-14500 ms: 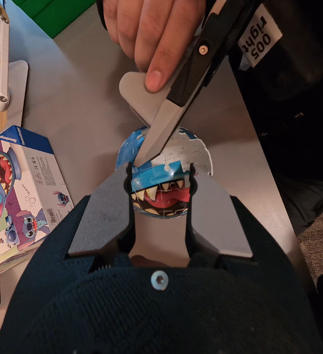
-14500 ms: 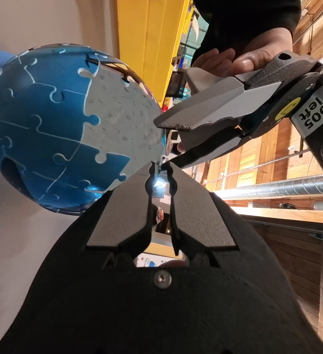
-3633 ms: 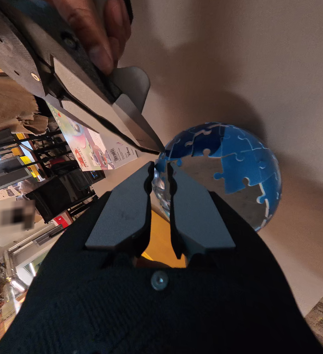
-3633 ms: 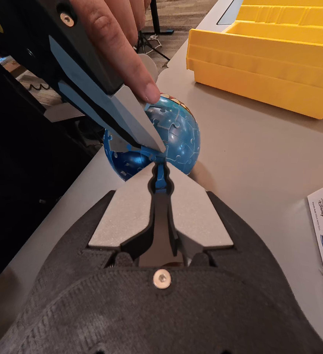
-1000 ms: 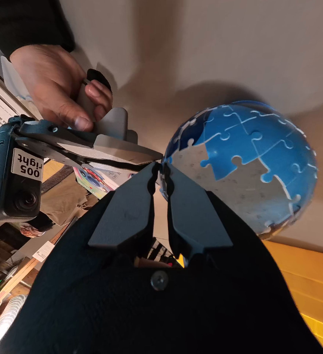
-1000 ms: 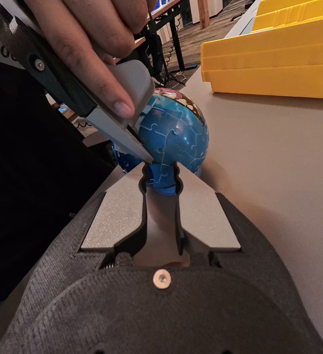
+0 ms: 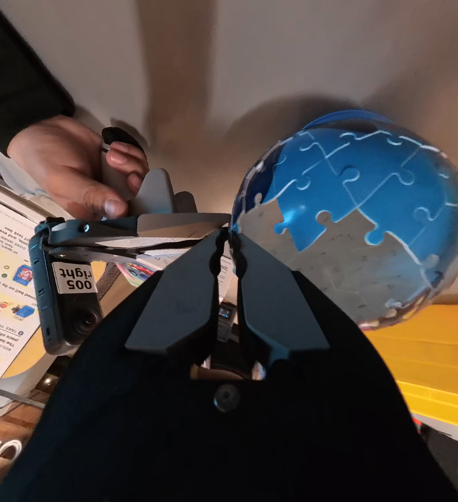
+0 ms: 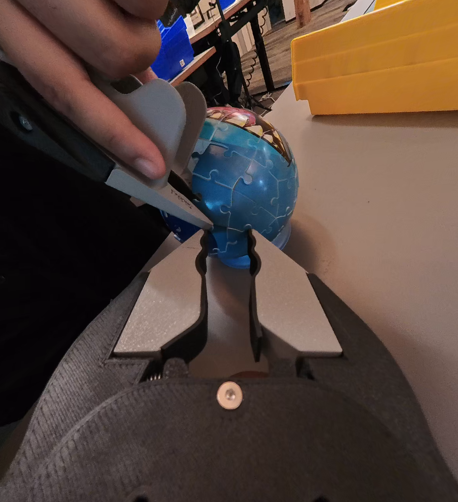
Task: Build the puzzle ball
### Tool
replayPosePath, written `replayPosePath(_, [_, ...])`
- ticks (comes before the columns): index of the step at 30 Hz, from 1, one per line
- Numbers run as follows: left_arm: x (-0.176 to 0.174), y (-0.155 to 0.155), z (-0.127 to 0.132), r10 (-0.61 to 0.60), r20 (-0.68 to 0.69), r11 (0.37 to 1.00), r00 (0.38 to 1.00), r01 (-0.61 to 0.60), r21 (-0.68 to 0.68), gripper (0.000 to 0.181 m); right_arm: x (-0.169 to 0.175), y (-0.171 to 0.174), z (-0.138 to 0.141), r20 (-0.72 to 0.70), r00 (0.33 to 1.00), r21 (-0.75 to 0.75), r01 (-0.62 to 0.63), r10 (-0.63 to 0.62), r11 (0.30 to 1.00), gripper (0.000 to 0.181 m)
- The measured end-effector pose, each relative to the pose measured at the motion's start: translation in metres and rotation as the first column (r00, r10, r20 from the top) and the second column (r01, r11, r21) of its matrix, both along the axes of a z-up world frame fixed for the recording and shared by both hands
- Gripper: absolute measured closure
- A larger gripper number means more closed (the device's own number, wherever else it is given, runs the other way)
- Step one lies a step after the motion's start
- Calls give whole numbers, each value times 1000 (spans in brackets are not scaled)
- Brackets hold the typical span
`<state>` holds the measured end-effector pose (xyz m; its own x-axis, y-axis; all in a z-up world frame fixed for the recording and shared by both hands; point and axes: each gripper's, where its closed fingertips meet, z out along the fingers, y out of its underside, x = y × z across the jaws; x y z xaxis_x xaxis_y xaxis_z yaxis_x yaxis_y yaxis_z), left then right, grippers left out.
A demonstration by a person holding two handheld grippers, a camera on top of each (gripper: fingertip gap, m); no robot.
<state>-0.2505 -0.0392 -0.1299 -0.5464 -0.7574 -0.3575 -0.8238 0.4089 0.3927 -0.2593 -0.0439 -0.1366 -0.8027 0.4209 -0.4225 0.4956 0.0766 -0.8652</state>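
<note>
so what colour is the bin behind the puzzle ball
Yellow bin, clearest in the right wrist view.

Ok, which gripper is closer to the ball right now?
Left, narrowly. The left gripper is nearly shut right at the ball's open edge, seemingly pinching it. The right gripper is open, its tips just short of the ball's lower side.

The left hand-held gripper (image 7: 229, 239) has its fingers nearly together, a thin gap between the tips. The right hand-held gripper (image 8: 226, 233) stands parted. A hand (image 7: 67, 171) grips the right one's handle.
</note>
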Motion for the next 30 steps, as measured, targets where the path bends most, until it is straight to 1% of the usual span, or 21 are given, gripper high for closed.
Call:
replayPosePath(6, [2, -1, -2, -1, 20, 998, 1000, 2, -61, 179, 1, -1, -3, 4, 1000, 3, -12, 12, 1000, 155])
replayPosePath(13, [4, -1, 1, 11, 67, 997, 998, -6, -79, 179, 3, -2, -1, 25, 999, -34, -31, 31, 999, 153])
replayPosePath(16, [3, 0, 2, 23, 71, 995, 997, -17, -94, 179, 2, -2, -6, 24, 999, -9, -24, 24, 1000, 153])
replayPosePath(20, [3, -4, 1, 38, 48, 992, 998, -32, -123, 167, 2, -4, -7, 25, 999, -2, -30, 30, 1000, 152])
replayPosePath(24, [2, -5, -1, 25, 42, 993, 999, -20, -113, 177, 6, -3, -5, 4, 999, 18, -44, 44, 999, 151])
replayPosePath(27, [0, -7, -3, 39, 46, 993, 998, -33, -117, 176, 5, -1, 1, -9, 999, -6, -35, 35, 999, 151])
replayPosePath(30, [-1, -8, -3, 38, 41, 993, 998, -33, -113, 176, 0, 2, -1, -13, 1000, 4, -4, 4, 1000, 153])
